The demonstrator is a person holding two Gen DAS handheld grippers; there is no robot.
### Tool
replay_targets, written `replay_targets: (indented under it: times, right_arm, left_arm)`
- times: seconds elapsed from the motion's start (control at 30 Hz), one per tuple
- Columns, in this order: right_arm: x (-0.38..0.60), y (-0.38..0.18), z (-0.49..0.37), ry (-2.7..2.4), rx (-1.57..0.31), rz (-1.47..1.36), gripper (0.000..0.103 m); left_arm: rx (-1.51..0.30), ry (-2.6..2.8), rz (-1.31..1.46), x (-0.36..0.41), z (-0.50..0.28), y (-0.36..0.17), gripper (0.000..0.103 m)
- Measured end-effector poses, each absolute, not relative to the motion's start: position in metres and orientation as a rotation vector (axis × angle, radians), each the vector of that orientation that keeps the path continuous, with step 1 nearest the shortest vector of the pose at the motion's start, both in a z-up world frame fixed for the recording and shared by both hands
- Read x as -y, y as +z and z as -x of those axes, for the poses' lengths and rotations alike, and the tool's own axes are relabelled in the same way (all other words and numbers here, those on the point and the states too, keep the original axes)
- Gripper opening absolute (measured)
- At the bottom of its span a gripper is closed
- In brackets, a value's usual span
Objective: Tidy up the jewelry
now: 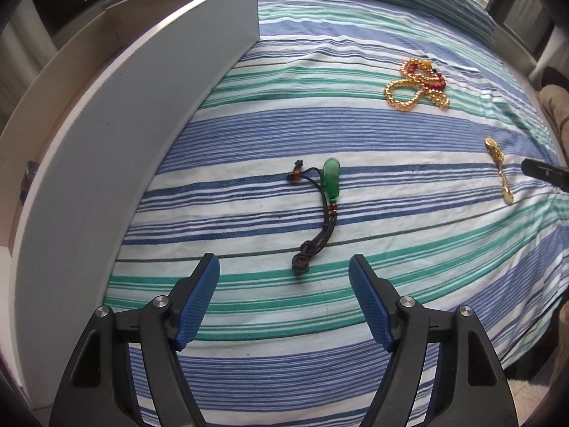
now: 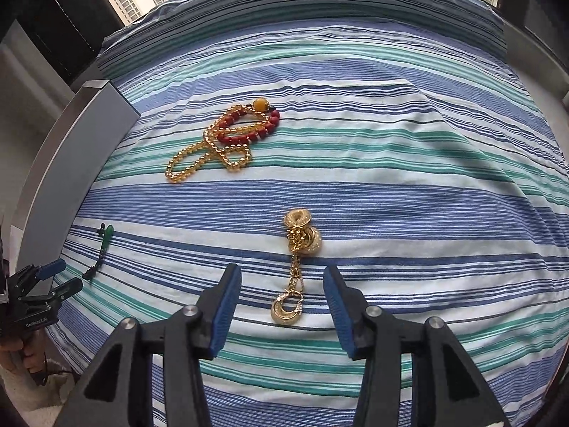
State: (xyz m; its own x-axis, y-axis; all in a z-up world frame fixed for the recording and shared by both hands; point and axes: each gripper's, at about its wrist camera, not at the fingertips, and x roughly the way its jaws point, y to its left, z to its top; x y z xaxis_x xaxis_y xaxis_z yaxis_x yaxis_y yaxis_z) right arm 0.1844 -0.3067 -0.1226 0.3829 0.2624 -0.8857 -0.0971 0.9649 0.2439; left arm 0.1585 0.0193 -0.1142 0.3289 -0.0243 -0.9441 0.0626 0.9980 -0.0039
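A green jade pendant on a dark knotted cord (image 1: 320,210) lies on the striped cloth just ahead of my open, empty left gripper (image 1: 284,270); it also shows far left in the right wrist view (image 2: 103,245). A gold chain with ring ornaments (image 2: 297,267) lies just ahead of my open, empty right gripper (image 2: 282,277), its lower ring between the fingertips; it also shows in the left wrist view (image 1: 499,170). A tangle of gold and red bead strands (image 2: 227,142) lies farther back, and shows in the left wrist view (image 1: 419,83). The left gripper appears in the right wrist view (image 2: 62,277).
A grey-walled open box (image 1: 106,135) stands at the left edge of the cloth; its corner shows in the right wrist view (image 2: 71,149). The striped cloth (image 2: 409,185) covers the surface. Windows lie beyond the far edge.
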Motion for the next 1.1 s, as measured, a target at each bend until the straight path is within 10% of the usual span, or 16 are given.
replay_targets:
  times: [0.93, 1.0, 1.1]
  right_arm:
    - [0.352, -0.138, -0.217, 0.149, -1.237, -0.350, 0.049]
    - [0.345, -0.142, -0.222, 0.152, -1.251, -0.328, 0.049]
    - [0.330, -0.153, -0.229, 0.164, -1.278, -0.290, 0.049]
  left_arm:
    - [-1.291, -0.093, -0.094, 0.004, -0.175, -0.146, 0.078]
    - [-1.273, -0.094, -0.079, 0.005, -0.175, -0.144, 0.071]
    - [-1.255, -0.093, -0.076, 0.004, -0.175, -0.140, 0.031]
